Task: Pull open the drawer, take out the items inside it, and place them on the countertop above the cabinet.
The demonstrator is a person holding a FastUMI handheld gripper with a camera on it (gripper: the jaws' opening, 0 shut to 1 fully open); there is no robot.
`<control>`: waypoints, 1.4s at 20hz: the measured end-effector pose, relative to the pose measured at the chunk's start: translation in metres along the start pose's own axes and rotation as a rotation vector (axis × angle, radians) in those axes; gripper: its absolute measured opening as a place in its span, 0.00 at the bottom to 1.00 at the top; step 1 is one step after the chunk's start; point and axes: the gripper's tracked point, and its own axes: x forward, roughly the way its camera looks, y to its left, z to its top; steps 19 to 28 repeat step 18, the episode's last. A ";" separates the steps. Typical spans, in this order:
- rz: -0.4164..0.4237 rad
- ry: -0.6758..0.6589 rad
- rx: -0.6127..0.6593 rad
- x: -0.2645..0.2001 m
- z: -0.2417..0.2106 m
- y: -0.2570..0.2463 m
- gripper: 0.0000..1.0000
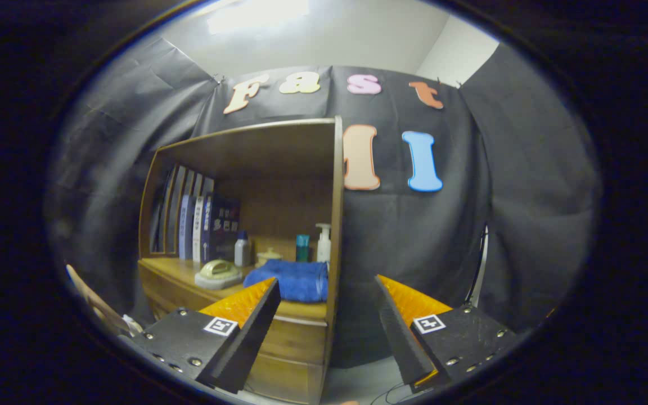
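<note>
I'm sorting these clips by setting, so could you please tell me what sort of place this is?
Probably a staged recording booth rather than a real home: black cloth wall behind a wooden cabinet holding books, bottles and a folded blue towel. The open tongs hold nothing.

**Countertop and its load**

The wooden countertop (180, 269) carries a folded blue towel (296, 279) as landmark. Left of the towel sits a pale green object on a white base (218, 271). Behind the towel stand a white bottle (242, 249), a cream lidded jar (268, 256), a teal cup (302, 247) and a pump bottle (324, 242). Books (200, 222) stand far left of it.
</note>
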 end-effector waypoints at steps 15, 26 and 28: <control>-0.090 0.193 0.094 -0.072 -0.087 -0.040 0.99; -0.070 0.267 0.052 -0.088 -0.108 -0.032 1.00; -0.070 0.267 0.052 -0.088 -0.108 -0.032 1.00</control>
